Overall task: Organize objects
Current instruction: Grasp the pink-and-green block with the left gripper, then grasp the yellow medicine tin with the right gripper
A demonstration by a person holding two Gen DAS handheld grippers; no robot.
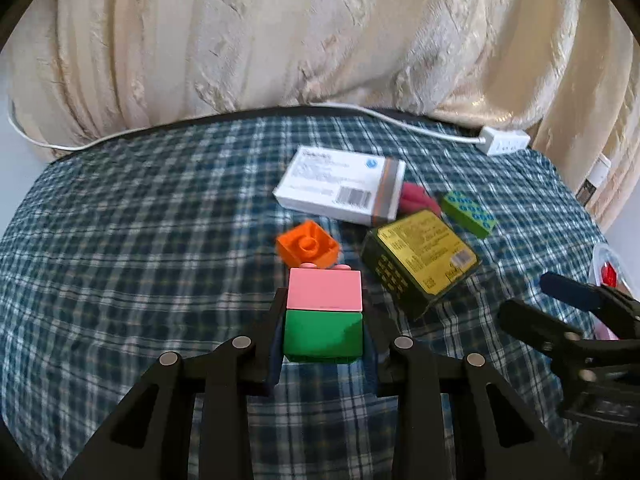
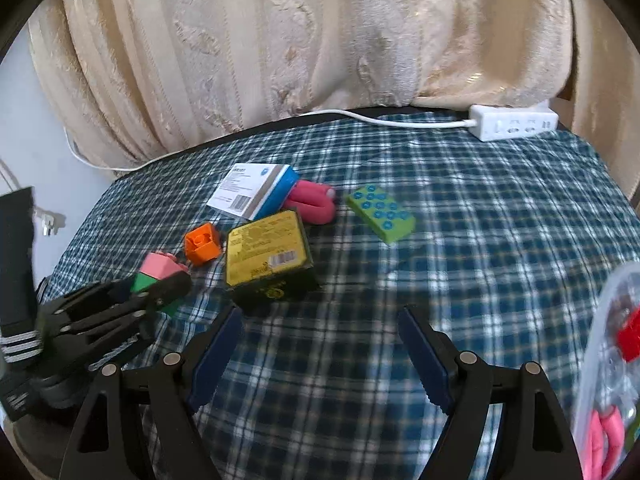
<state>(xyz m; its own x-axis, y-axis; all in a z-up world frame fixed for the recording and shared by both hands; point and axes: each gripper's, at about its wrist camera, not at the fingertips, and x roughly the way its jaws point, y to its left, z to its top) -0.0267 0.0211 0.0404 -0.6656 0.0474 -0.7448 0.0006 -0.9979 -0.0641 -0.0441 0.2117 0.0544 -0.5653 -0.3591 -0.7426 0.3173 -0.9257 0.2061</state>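
Plaid-covered bench (image 2: 440, 208), curtain behind. Left gripper (image 1: 323, 332) clamped on pink-green block stack (image 1: 324, 312); right gripper (image 2: 320, 360) wide open, empty. Pick-up step; next likely needed carry to clear container (image 2: 616, 320).

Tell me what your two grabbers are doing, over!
Left gripper shut on pink-and-green block stack. Right gripper open, empty. Orange block and black-and-yellow box close ahead on plaid cloth.

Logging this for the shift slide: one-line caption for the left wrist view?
Left gripper shut on pink-and-green block stack above plaid cloth; orange block just beyond.
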